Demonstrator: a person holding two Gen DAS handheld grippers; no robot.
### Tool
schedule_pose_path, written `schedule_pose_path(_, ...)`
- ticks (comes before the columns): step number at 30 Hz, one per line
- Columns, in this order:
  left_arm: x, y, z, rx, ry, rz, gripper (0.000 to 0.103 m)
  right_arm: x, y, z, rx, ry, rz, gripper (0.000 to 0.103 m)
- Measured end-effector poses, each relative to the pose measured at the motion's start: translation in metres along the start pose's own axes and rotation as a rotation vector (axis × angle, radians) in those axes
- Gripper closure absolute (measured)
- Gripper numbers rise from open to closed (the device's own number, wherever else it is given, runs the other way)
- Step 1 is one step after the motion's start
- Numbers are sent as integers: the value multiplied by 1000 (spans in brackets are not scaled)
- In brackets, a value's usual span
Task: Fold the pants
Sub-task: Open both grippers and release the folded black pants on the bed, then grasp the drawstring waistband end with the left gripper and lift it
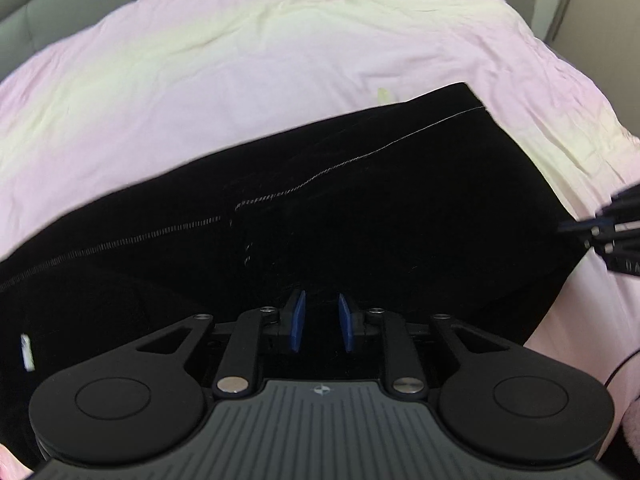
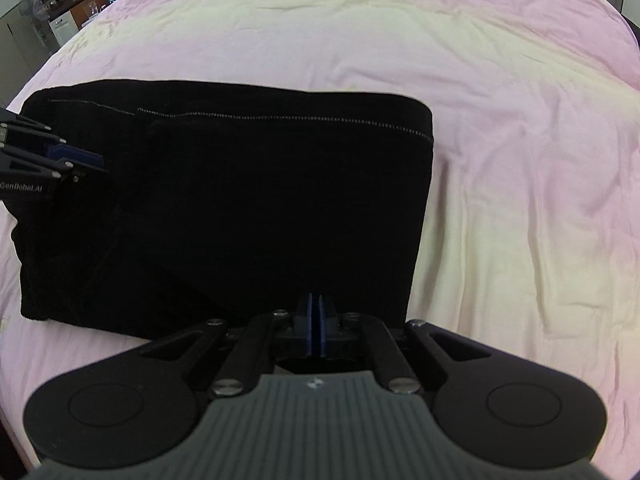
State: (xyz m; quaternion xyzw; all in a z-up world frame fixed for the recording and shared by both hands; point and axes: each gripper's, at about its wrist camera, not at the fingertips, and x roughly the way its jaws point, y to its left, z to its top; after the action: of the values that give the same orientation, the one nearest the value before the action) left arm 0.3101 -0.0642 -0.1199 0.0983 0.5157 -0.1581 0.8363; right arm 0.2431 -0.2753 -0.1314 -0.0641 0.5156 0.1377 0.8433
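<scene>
Black pants (image 2: 240,200) lie folded into a rough rectangle on a pink bedsheet (image 2: 500,120); a white stitched seam runs along their far edge. They also fill the left wrist view (image 1: 320,208). My left gripper (image 1: 321,300) is open, its blue pads apart just above the near part of the pants; it also shows in the right wrist view (image 2: 86,164) at the pants' left end. My right gripper (image 2: 316,304) is shut at the near edge of the pants; whether cloth is between the pads is hidden. It appears in the left wrist view (image 1: 568,227) at the pants' right edge.
The bedsheet (image 1: 200,80) spreads wide beyond the pants. A grey headboard (image 1: 24,8) stands at the far left in the left wrist view. Room furniture (image 2: 68,4) shows past the bed's far left corner.
</scene>
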Motion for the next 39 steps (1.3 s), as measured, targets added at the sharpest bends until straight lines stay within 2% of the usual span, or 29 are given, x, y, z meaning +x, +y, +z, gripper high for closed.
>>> schedule_pose_path(3,12,3,-4,-33,24,2,77,14,-3,-11,36,12,3,103)
schedule_pose_path(7,-7,1,-5,-40,-12,17,75,11,-1,-5,50,27,-11,103)
schedule_pose_path(8,-16,4,-5,-46,-23,19,72,6,2,-3,35,22,-18,103)
schedule_pose_path(10,-35,16,-9,-67,-36,7,58,-6,9,2,14,10,-10,103)
schedule_pose_path(13,-62,45,-18,-110,-42,15,50,-20,23,10,-14,-9,39,103)
schedule_pose_path(18,-101,121,-45,-189,-42,115,38,-21,64,29,-161,-16,84,103)
schedule_pose_path(21,-113,173,-64,-319,-51,163,26,-13,87,41,-199,-10,94,103)
schedule_pose_path(24,-114,224,-89,-512,-70,195,24,-2,108,55,-231,-7,101,103)
schedule_pose_path(27,-113,273,-122,-695,-92,159,24,12,129,70,-257,-7,114,103)
schedule_pose_path(30,-99,298,-148,-826,-95,106,24,31,144,92,-289,-2,111,103)
schedule_pose_path(33,-82,311,-169,-919,-96,55,24,47,159,109,-333,14,100,103)
schedule_pose_path(36,-68,322,-190,-1017,-119,-37,19,59,170,120,-374,37,94,103)
schedule_pose_path(39,-55,327,-199,-1073,-148,-107,12,73,178,129,-417,66,102,103)
